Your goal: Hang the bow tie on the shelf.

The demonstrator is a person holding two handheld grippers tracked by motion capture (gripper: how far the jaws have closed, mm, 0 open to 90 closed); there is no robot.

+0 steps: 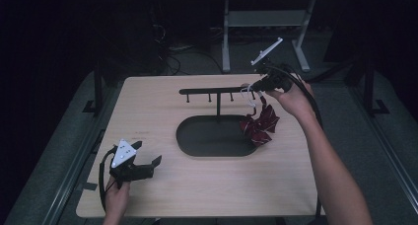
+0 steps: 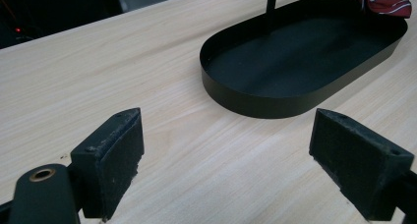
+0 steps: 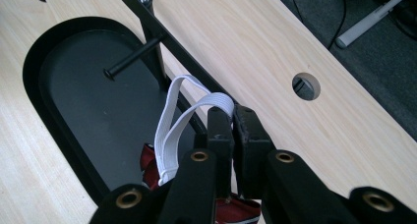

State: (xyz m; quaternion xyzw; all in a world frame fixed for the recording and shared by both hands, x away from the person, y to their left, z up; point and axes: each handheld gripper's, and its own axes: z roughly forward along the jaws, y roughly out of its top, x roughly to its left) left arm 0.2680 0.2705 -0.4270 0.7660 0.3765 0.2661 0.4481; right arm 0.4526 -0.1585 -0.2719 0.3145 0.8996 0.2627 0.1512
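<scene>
A black stand with a horizontal peg bar (image 1: 217, 91) rises from an oval black tray (image 1: 197, 147) in the middle of the table. My right gripper (image 1: 256, 87) is at the bar's right end, shut on the white elastic band (image 3: 184, 111) of a dark red bow tie (image 1: 260, 125). The bow hangs below the gripper over the tray's right rim. In the right gripper view the band loops up beside the bar (image 3: 162, 35), near a peg (image 3: 132, 60). My left gripper (image 1: 148, 158) rests low at the table's front left, open, its pads (image 2: 115, 157) holding nothing.
The wooden table (image 1: 148, 106) has a cable hole (image 3: 306, 85) near its far edge. Beyond it stand a desk frame (image 1: 266, 25) and cables on the dark floor. The tray's rim (image 2: 275, 103) lies just ahead of my left gripper.
</scene>
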